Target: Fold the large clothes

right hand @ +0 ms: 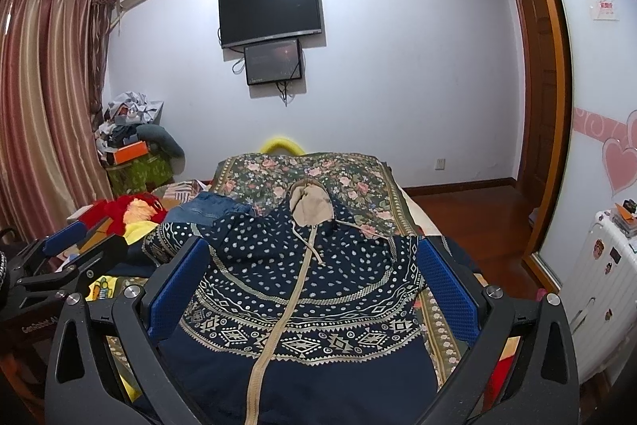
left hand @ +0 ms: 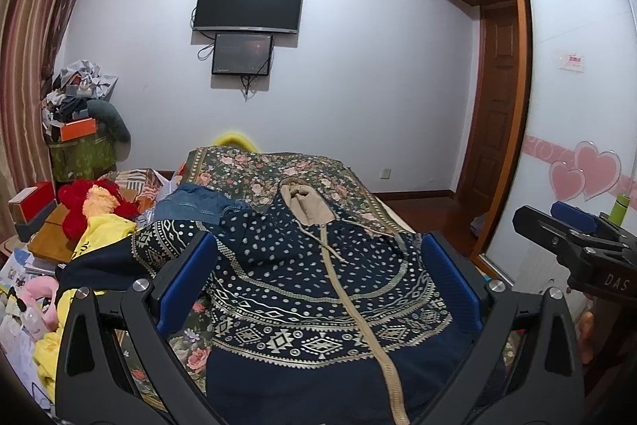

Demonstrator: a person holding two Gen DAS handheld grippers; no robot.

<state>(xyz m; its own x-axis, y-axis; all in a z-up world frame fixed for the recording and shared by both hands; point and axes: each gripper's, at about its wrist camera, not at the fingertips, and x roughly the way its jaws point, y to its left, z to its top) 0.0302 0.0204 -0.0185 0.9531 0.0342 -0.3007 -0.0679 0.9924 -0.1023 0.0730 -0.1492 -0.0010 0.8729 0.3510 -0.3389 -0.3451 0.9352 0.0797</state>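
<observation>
A navy hooded jacket [left hand: 302, 289] with white dots, beige pattern bands and a beige zipper lies front up on the floral bedspread [left hand: 278, 174], hood with beige lining [left hand: 304, 206] pointing away. It also shows in the right wrist view [right hand: 302, 285]. My left gripper [left hand: 318, 245] is open and empty, hovering over the jacket's chest. My right gripper [right hand: 314, 249] is open and empty over the same jacket. The right gripper shows at the right edge of the left wrist view [left hand: 573, 230]; the left gripper shows at the left edge of the right wrist view [right hand: 71, 249].
Jeans [left hand: 195, 204] and a pile of red and yellow items [left hand: 95, 206] lie left of the jacket. A cluttered stand [left hand: 79, 130] is by the curtain. A wardrobe [left hand: 577, 106] and wooden floor [right hand: 469, 222] are on the right. A white suitcase [right hand: 605, 277] stands there.
</observation>
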